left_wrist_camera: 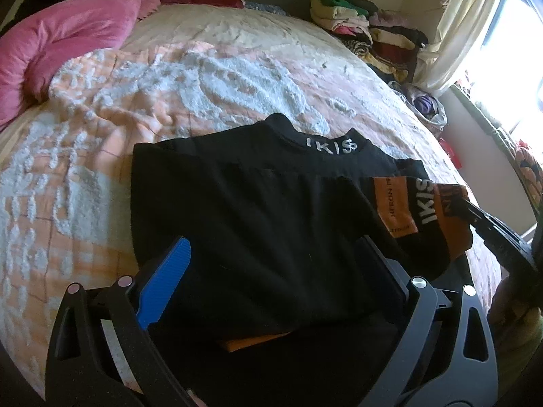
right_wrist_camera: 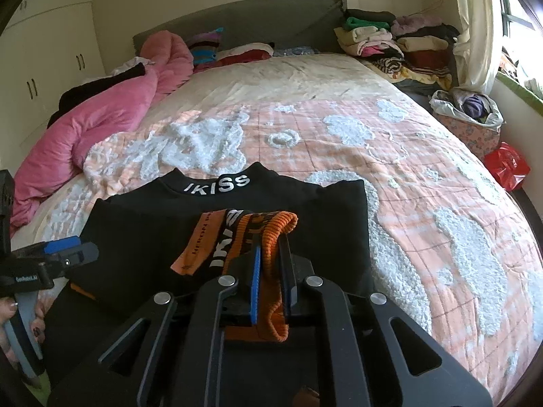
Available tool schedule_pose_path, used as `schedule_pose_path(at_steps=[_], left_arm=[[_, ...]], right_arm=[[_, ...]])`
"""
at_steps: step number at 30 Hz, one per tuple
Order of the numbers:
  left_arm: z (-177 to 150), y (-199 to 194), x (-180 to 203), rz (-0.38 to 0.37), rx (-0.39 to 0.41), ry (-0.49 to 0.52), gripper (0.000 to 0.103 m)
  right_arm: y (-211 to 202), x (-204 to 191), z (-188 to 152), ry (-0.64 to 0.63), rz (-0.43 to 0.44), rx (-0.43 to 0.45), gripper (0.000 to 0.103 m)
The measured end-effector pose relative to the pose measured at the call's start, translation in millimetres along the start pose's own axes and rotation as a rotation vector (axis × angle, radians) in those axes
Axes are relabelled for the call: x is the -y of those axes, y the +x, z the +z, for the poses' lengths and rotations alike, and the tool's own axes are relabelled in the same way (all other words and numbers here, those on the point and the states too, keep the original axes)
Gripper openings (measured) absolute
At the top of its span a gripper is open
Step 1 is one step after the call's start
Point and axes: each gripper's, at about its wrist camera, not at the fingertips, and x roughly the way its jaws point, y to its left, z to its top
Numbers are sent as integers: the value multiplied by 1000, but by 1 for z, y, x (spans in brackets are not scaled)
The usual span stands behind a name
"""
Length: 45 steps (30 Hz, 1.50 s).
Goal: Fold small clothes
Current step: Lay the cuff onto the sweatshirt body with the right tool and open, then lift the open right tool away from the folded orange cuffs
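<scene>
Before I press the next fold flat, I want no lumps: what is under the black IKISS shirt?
Under the black IKISS shirt the peach-and-white bedspread shows around its edges. An orange layer peeks from beneath its near hem. Anything else under the body is covered.

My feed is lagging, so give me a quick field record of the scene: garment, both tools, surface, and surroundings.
garment: black sweater lying on the bed, IKISS collar away from the cameras, partly folded
sleeve: orange cuff lifted over the sweater body
right tool: shut on the orange cuff
left tool: open, fingers either side of the sweater's near part, gripping nothing
surface: peach and white quilt
surroundings: pink duvet on the left, clothes pile by the headboard
</scene>
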Motion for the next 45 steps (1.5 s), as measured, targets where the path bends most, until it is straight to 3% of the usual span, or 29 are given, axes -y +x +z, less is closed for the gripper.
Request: schedule_pose_path(at_steps=[4,7,10,16,19,31,35,40,45], left_arm=[[-2,0,1,-2,13,4,90],[-2,-1,0,-1,21,6,90],[-4,-1,2,-10,26,10,90],[-9,11,8,-21,-26,52,67],[-15,18,4,-11,-57,60,61],[-22,19,-1,-11,-62,68,60],[-23,18,2,-1,-61,83,60],[-23,18,1,-6,-62,76,60],[-23,18,1,-7,-62,76,60]], right_arm=[[0,1,0,7,-25,1,14],[-2,6,-1,33,-43,8,27],[-4,8,-3,46,-41,9,28],[3,-13,-7,-1,7,-29,28],[7,-28,-9,-29,46,-53,29],[26,-79,-13,-142,120,-125,36],[33,-82,-14,-144,127,-140,37],[41,-74,-16,-110,122,-167,46],[52,-58,-25,-84,61,-206,46]])
